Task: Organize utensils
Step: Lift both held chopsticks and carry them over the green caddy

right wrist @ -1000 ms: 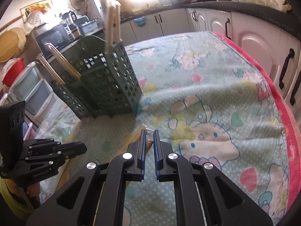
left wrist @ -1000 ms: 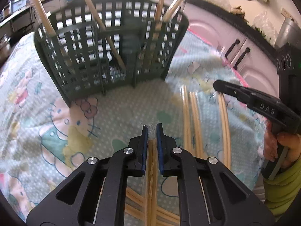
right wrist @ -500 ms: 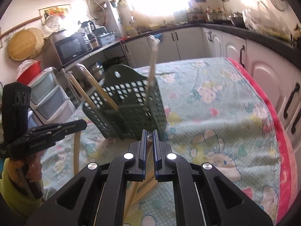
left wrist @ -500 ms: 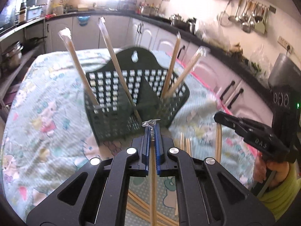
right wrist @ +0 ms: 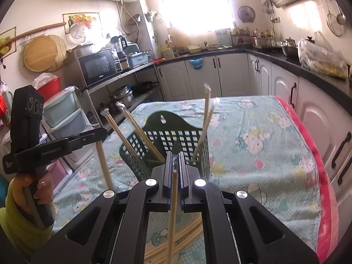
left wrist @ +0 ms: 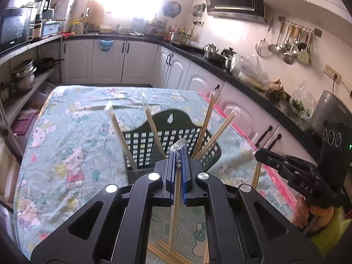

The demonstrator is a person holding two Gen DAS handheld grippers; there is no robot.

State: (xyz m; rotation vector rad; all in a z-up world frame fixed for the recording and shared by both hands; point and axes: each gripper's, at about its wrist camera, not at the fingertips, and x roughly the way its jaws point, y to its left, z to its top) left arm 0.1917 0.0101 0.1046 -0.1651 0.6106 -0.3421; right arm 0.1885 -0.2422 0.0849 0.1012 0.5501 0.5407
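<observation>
Both handheld grippers have risen clear of the cartoon-print tablecloth [left wrist: 66,136], each now carrying a plastic-wrapped pair of chopsticks that lay on the cloth a second ago. The left gripper [left wrist: 177,154], jaws pinched together on the wrapper of its left-hand chopsticks [left wrist: 175,209], holds them hanging almost straight down, crimped wrapper tip poking up between the blue pads. The right gripper [right wrist: 175,156] is likewise clamped on the right-hand chopsticks [right wrist: 172,209], which dangle below its fingers. Ahead of both stands the dark green slotted utensil basket [left wrist: 176,136], with four wrapped pairs already leaning in it: two in the left compartment, two in the right. A few loose pairs [left wrist: 167,253] remain on the cloth under the left gripper, and more show under the right one.

The lift from cloth level to above the basket's rim suggests the pick-up is complete and the carry has begun; what seems to remain for these two pairs is swinging them over the basket's open top and lowering them in, lower ends first, without knocking those already standing
</observation>
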